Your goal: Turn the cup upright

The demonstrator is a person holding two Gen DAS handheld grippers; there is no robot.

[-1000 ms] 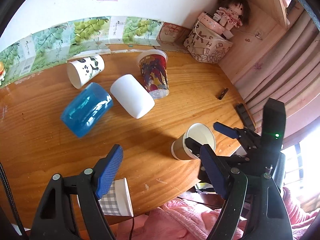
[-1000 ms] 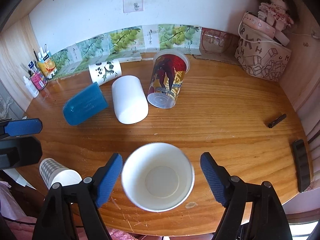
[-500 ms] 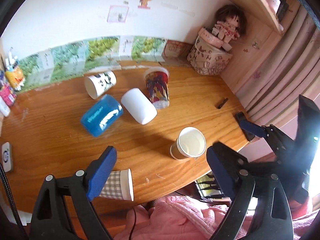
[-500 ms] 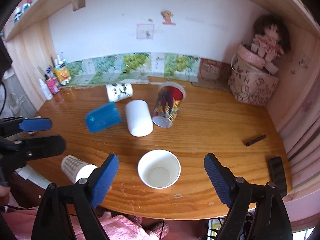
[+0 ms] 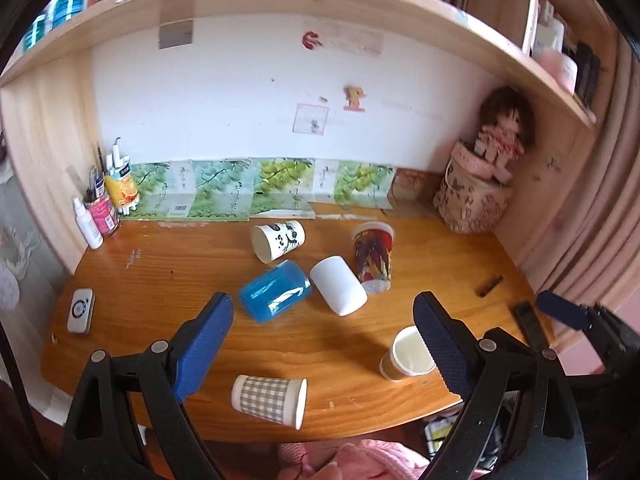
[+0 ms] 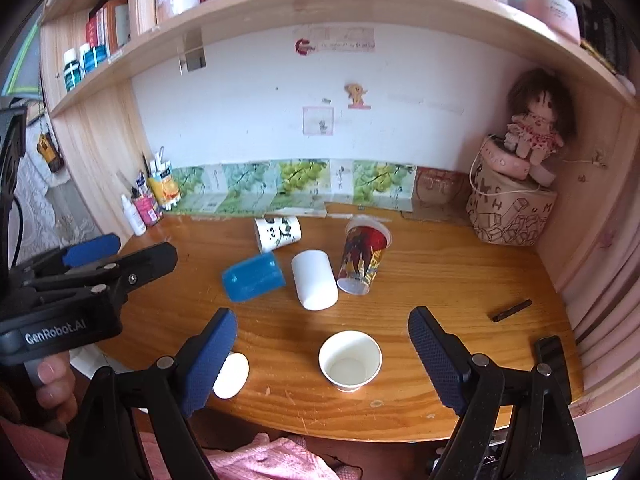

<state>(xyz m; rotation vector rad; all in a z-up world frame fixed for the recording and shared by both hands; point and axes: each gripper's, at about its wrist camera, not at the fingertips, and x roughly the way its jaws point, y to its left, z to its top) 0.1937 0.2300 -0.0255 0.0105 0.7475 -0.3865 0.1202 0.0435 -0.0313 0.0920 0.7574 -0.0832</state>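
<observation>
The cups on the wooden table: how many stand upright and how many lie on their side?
Upright: 1, brown paper cup with white inside.
Lying: 5, checked paper cup, blue plastic cup, plain white cup, panda-print paper cup, clear cup with colourful print.
Total: 6

Wooden table (image 6: pixel 440 280), rounded front edge. Upright on it: brown paper cup (image 6: pixel 350 360), near front. On their sides: checked cup (image 5: pixel 270 399), blue cup (image 6: pixel 254 276), white cup (image 6: pixel 314 279), panda cup (image 6: pixel 278 233). Printed cup (image 6: pixel 362 260) leans tilted. Basket (image 6: pixel 510 216) at back right; black remote (image 6: pixel 552 360) near right edge
</observation>
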